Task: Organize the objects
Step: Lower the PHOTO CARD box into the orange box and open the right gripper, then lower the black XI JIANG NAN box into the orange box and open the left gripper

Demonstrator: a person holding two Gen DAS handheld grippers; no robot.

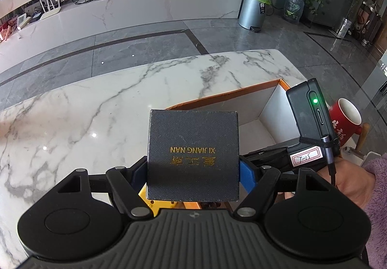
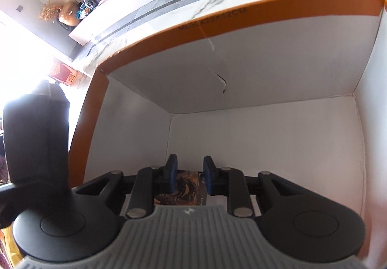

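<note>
The marble worktop (image 1: 121,104) fills the middle of the left wrist view, bearing the orange-rimmed carton (image 1: 241,96) at centre right. The left tongs (image 1: 193,172) clamp a dark gift box (image 1: 193,155), lettering upside down, just left of the carton's open mouth. The right tongs (image 2: 187,175) reach inside the carton, narrow, with a patterned packet (image 2: 183,186) below them; whether they grip it is unclear.

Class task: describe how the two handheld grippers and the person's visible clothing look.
Both grippers, left gripper and right gripper, have black linkage arms, blue pads and a ribbed grey body. The right one carries a black module with a green light, a cable and a red-framed label. The sleeve is fuzzy and lilac.
</note>
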